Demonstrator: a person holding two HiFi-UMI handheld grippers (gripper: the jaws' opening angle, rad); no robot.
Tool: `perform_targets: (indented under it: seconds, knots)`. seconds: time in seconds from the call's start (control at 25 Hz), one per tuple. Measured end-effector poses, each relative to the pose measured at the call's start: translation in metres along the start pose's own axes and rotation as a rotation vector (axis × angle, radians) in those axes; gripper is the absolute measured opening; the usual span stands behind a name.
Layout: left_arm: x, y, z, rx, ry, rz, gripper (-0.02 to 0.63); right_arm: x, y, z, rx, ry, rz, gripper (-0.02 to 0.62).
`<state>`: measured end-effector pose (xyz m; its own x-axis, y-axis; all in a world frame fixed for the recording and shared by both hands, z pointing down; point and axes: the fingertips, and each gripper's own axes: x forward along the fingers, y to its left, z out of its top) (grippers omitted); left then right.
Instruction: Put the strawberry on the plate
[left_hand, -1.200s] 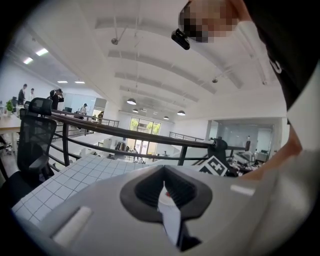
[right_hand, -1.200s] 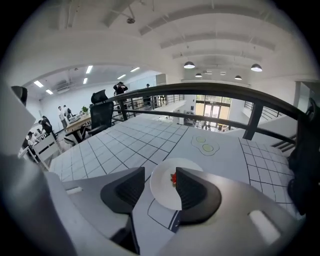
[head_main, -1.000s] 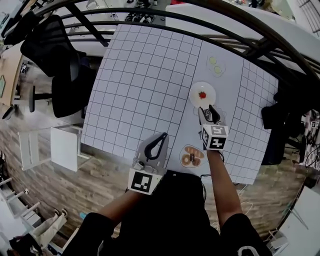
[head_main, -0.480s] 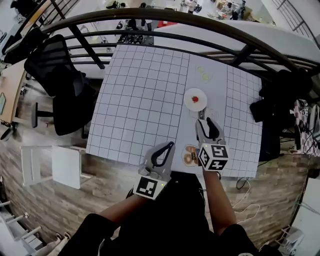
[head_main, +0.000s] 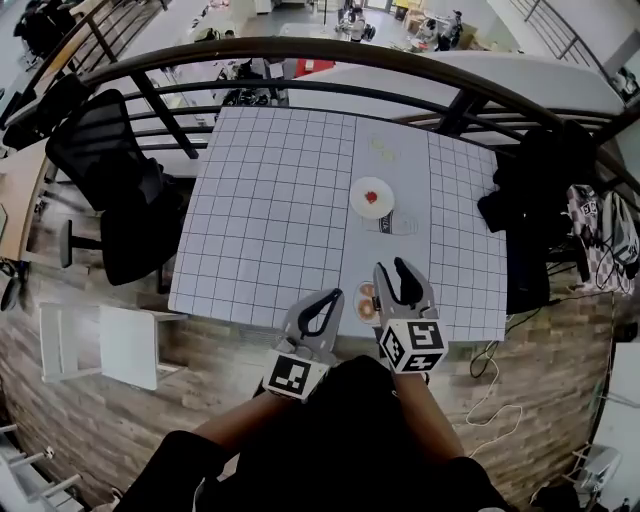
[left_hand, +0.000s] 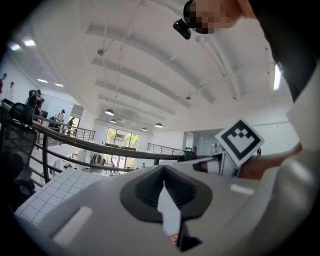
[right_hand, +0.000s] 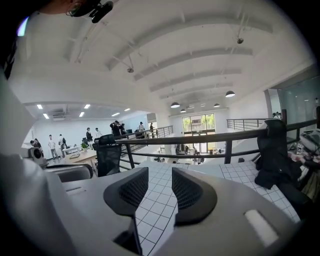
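At the middle of the small round white plate (head_main: 356, 200) – a red strawberry (head_main: 372, 197).
That plate lies on the far right part of the white grid-lined surface (head_main: 270, 210), with a small dish with pale green slices (head_main: 382, 148) beyond it, and well apart from both tools at the near edge. The right tool (head_main: 391, 266), grey with a marker cube, hangs over the near edge and partly covers a plate of brown round food (head_main: 365, 300). Its jaws have just been closing and stand apart, with only the gridded surface showing between them – nothing held. Just to its left, the left tool (head_main: 333, 296) points toward the surface's near edge, its jaws pressed together at the tips and pinching nothing.
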<state>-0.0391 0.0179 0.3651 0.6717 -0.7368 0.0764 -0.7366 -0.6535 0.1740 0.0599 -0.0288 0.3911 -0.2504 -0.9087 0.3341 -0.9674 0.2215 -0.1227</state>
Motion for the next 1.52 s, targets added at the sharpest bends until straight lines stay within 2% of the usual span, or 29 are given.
perform_targets:
  seconds: [0.2,0.4,0.52,0.6,0.84,1.04,1.52]
  knots:
    - [-0.007,-0.032,-0.002,0.018,-0.023,0.023,0.009,-0.039,0.001,0.005,-0.032,-0.029,0.042,0.110]
    - [-0.017,-0.069,-0.013,0.011,0.006,0.050,0.009,-0.095,-0.002,0.003,-0.041,-0.066,0.060,0.041]
    - [-0.021,-0.085,-0.017,-0.047,0.011,0.064,0.008,-0.124,-0.006,-0.002,-0.019,-0.088,0.057,0.002]
    - [-0.022,-0.102,-0.013,-0.085,0.003,0.056,0.008,-0.143,-0.008,-0.007,-0.005,-0.099,0.063,0.000]
    - [-0.039,-0.148,0.004,-0.024,-0.038,0.028,0.008,-0.190,0.004,-0.016,-0.027,-0.116,0.055,0.000]
    - [-0.046,-0.186,-0.015,0.017,-0.026,0.032,0.008,-0.223,-0.011,-0.033,-0.071,-0.150,0.026,-0.002]
    - [-0.080,-0.236,-0.030,0.035,-0.045,0.057,0.008,-0.278,-0.005,-0.062,-0.093,-0.149,0.025,-0.002]
